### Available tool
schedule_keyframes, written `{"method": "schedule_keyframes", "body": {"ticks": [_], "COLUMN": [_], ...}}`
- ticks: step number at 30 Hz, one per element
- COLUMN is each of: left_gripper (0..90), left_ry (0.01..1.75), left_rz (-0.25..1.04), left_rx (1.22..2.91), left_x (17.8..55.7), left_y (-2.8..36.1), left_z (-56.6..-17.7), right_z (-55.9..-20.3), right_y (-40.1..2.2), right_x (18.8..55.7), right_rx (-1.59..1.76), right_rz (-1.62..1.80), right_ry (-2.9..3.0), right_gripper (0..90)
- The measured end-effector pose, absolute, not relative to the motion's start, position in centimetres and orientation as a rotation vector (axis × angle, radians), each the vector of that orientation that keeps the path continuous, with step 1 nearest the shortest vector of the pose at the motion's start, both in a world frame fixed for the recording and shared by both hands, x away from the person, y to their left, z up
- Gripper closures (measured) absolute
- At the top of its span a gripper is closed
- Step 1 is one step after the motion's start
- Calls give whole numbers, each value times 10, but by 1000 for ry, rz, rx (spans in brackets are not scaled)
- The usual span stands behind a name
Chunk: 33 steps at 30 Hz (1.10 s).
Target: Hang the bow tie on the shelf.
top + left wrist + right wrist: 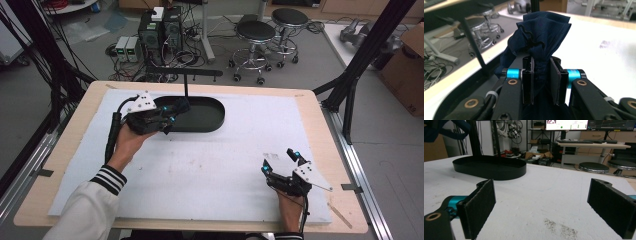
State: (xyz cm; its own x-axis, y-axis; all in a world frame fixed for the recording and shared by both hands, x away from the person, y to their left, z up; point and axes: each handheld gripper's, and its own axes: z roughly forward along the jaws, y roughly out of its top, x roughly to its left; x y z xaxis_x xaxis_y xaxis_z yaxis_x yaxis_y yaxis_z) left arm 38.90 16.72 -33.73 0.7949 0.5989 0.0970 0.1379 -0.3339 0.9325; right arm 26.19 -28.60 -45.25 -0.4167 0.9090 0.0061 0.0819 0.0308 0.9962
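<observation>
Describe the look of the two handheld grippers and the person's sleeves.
Both the left gripper and the right gripper are black linkages with cyan collars, brass-coloured pivot pins, flat black pads, a grey three-cornered plate and a trailing black cable. The left sleeve is white with a black-striped cuff.

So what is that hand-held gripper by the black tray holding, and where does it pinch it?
The left hand-held gripper pinches a dark blue crumpled cloth at a bunched, gathered part. The right hand-held gripper holds nothing.

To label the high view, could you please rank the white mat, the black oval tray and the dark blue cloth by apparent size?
1. White mat, by far the largest.
2. Black oval tray.
3. Dark blue cloth, a small bunch pinched in the left tongs; part may be hidden.
</observation>
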Motion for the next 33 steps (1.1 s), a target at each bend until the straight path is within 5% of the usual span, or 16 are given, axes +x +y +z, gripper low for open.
{"method": "schedule_keyframes", "body": {"ticks": [33], "left_gripper": [745], "left_ry": [683], "left_rz": [519], "left_rx": [1806], "left_x": [437], "left_y": [203], "left_z": [-308], "right_z": [-453], "right_y": [-285], "right_x": [262], "right_rx": [1032], "right_rz": [1463], "right_ry": [1593], "right_gripper": [71]}}
